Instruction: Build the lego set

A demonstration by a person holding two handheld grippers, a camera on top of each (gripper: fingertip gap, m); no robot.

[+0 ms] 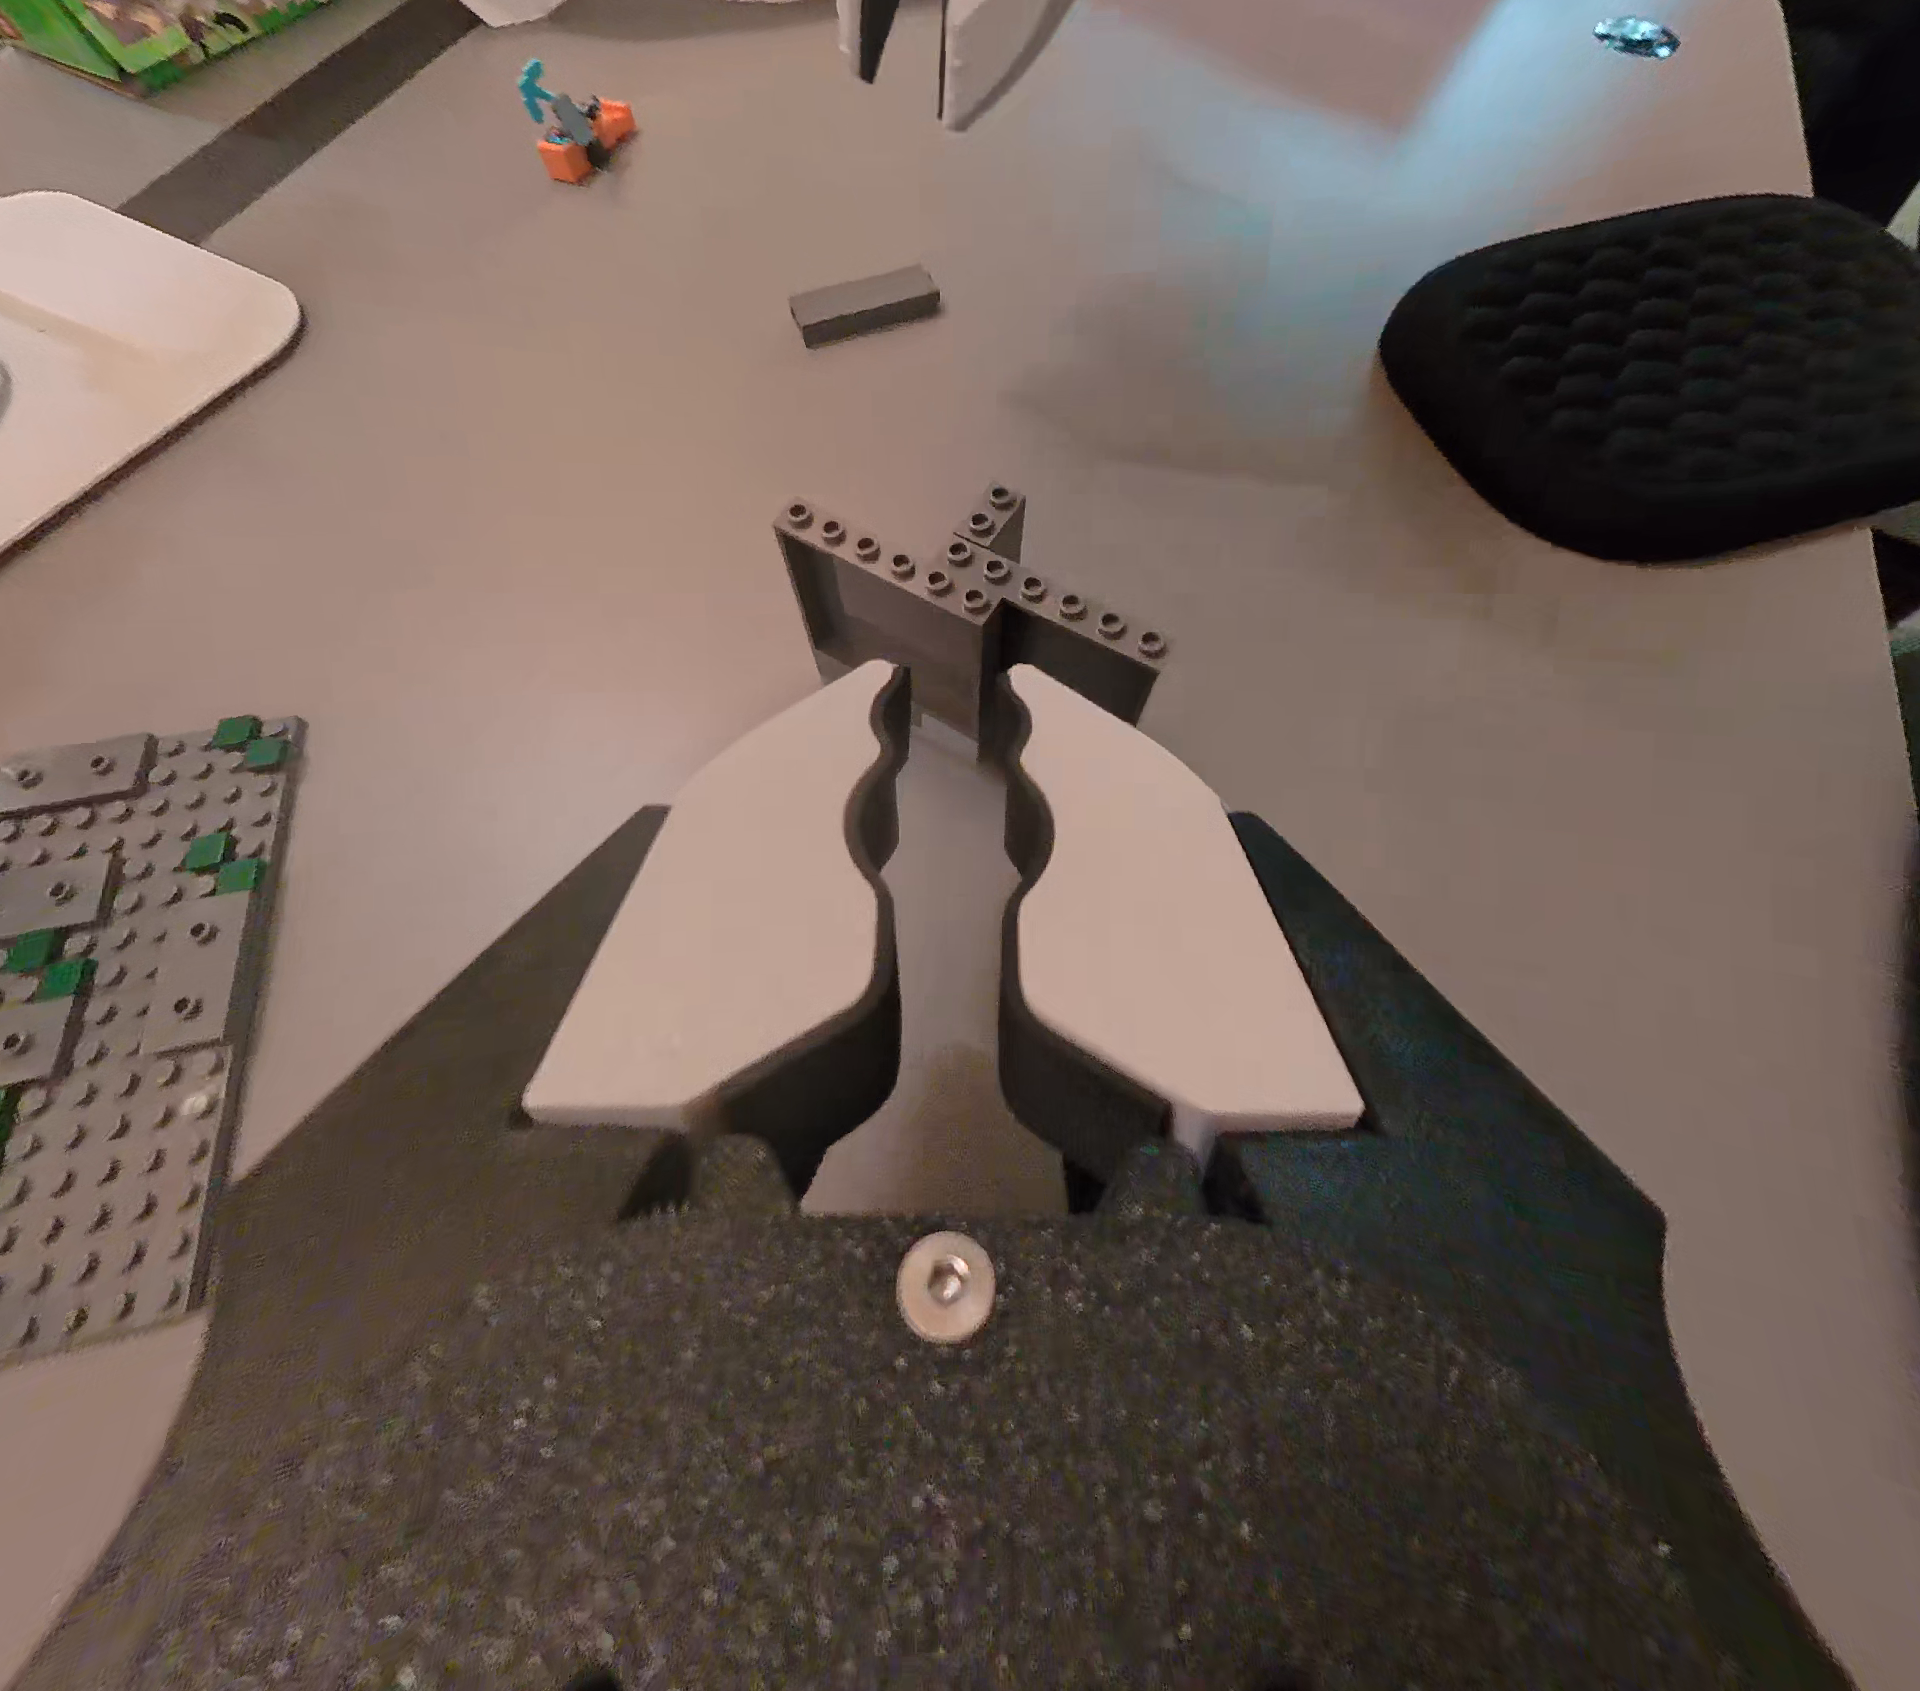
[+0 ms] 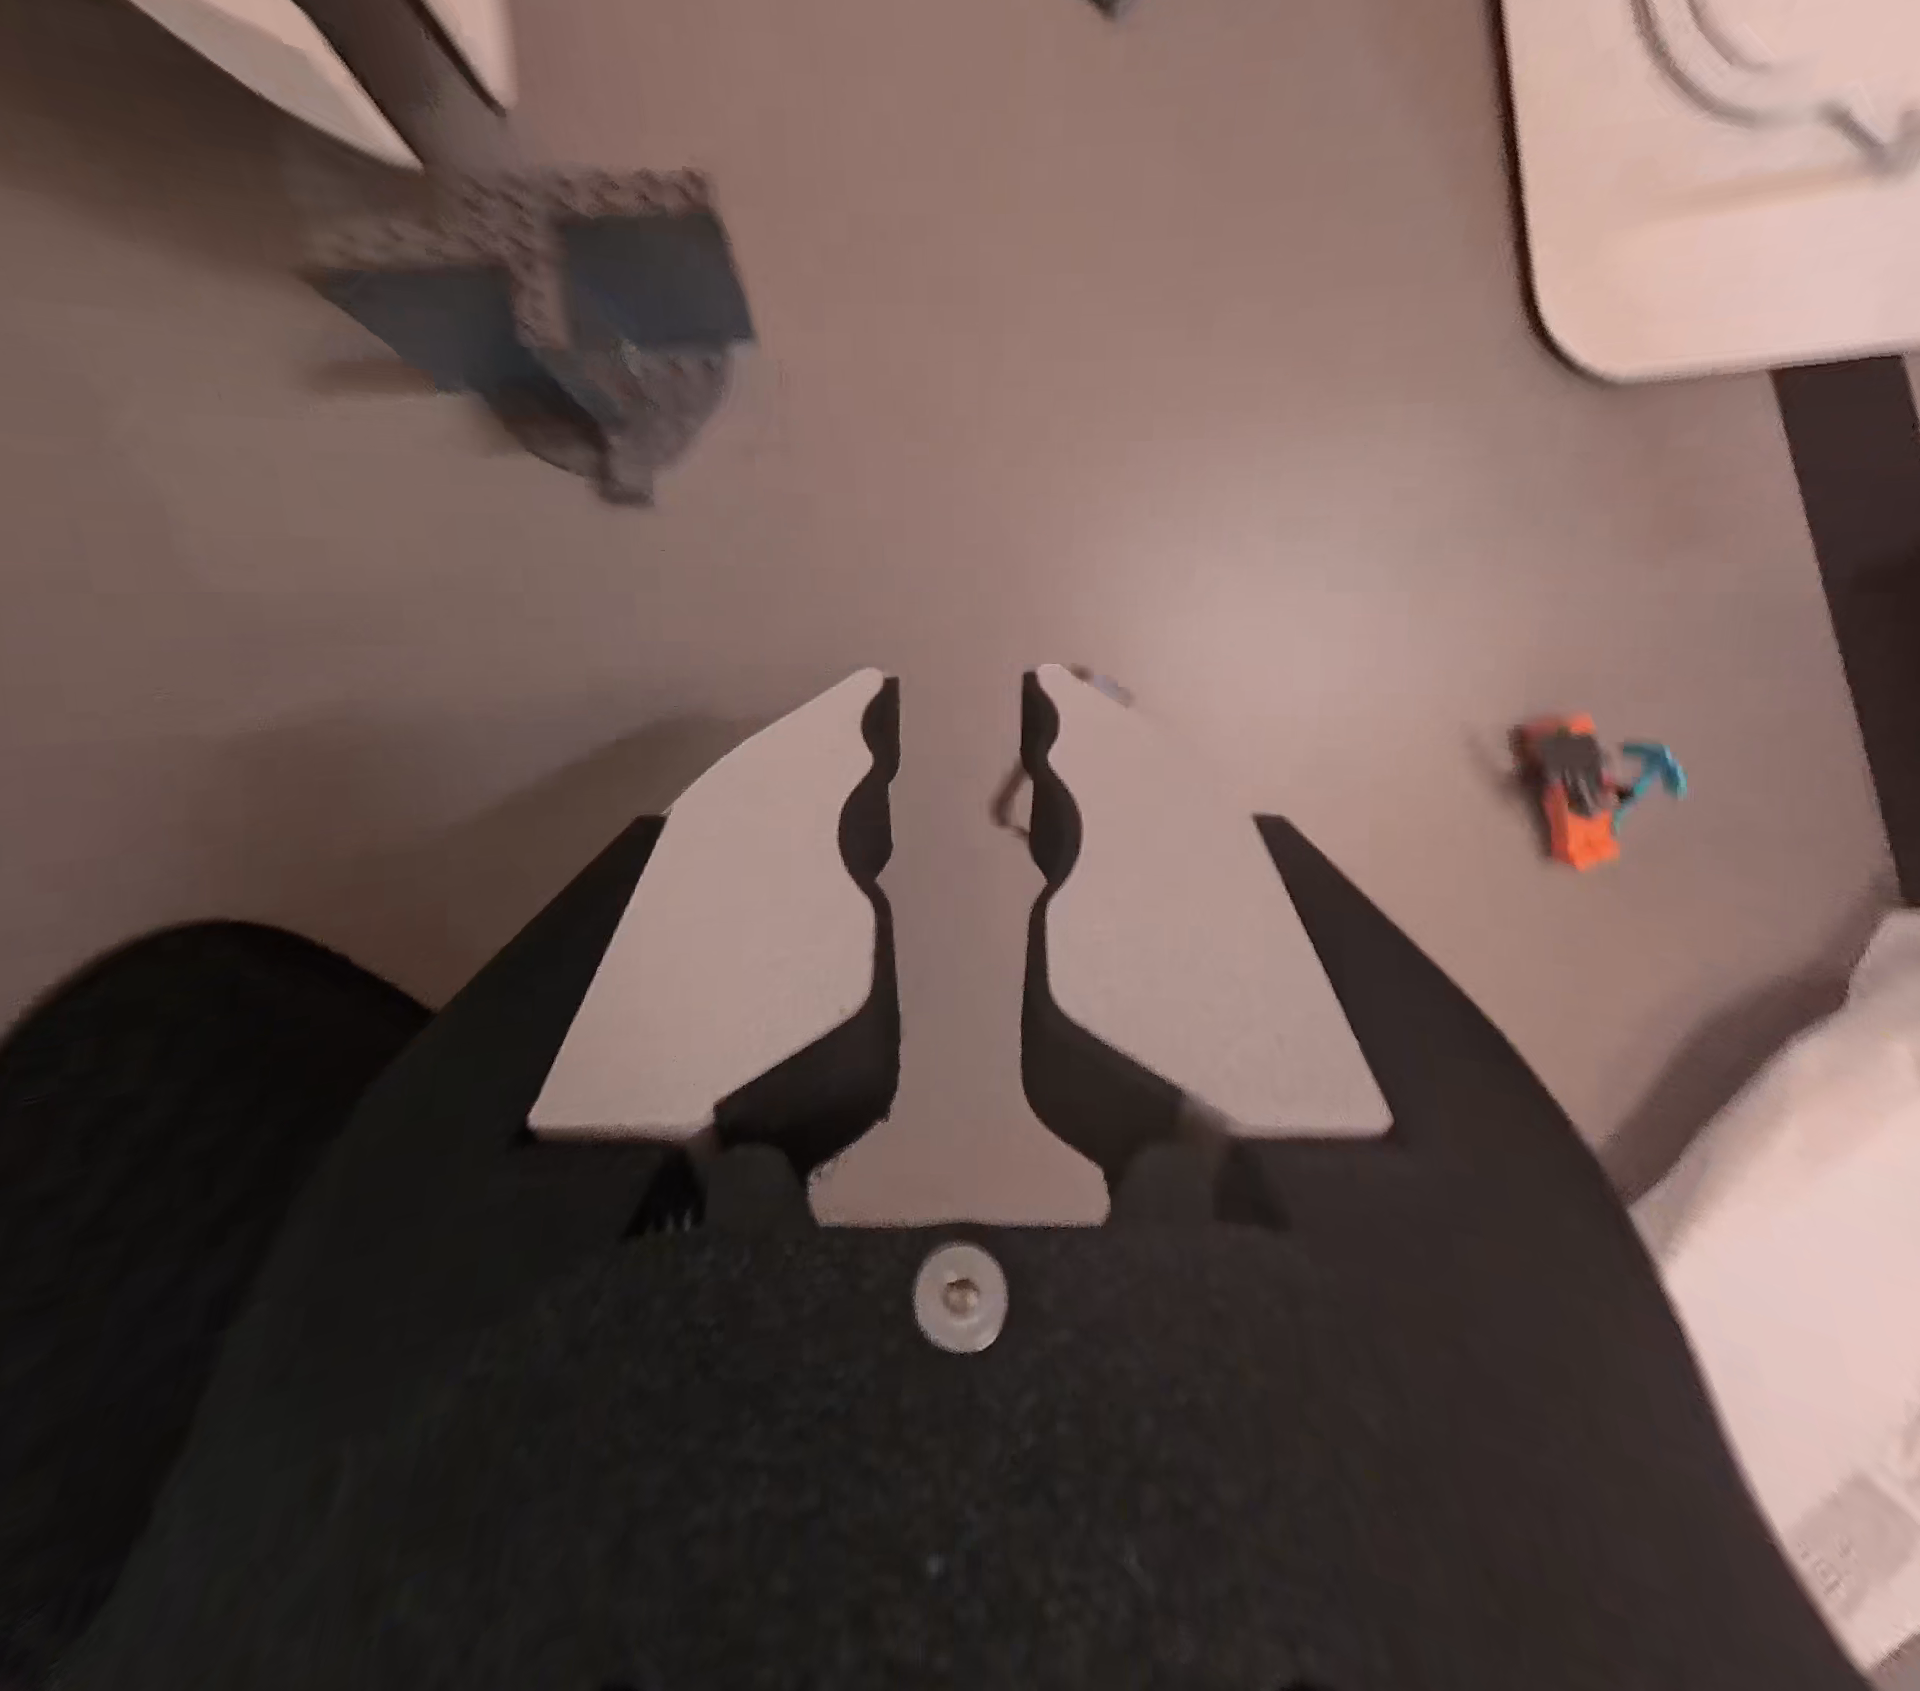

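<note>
Left wrist view shows the left gripper (image 1: 958,706) at mid-frame, narrowly parted and pinching the near wall of the grey cross (image 1: 971,592), which stands studs-up on the table (image 1: 1299,706) with its long arm running left-right across the frame; the right gripper (image 1: 914,83) hangs at top centre, slightly open and empty. With so small a bite on one thin wall, the cross could twist or tip if pressed from above. A loose grey brick (image 1: 865,303) lies beyond, long axis left-right.
</note>
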